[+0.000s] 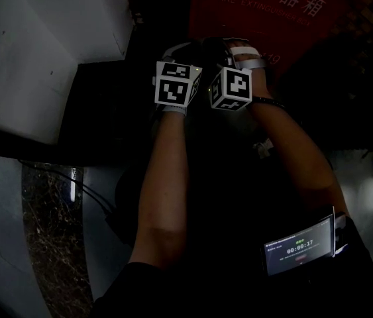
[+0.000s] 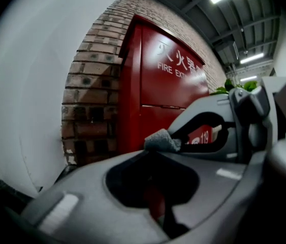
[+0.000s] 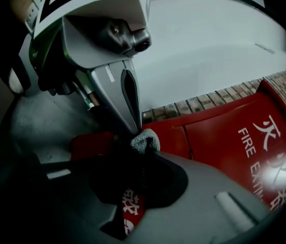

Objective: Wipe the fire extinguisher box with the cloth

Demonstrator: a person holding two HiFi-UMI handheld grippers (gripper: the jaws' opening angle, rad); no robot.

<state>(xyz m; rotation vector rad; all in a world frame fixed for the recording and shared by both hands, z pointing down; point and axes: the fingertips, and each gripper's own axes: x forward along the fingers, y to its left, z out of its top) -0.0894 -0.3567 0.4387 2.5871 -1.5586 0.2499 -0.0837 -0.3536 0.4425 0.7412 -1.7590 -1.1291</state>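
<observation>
Left gripper (image 2: 154, 150) and right gripper (image 3: 143, 150), tips meeting, both have their fingers pressed together on the small grey cloth (image 2: 162, 140), with the red fire extinguisher box (image 1: 259, 8) upright straight ahead at the head view's upper right.

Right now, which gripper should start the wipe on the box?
Probably the right gripper: it sits on the fire extinguisher box side in the head view. Both grippers' jaws pinch the cloth, so the left gripper would let go.
</observation>
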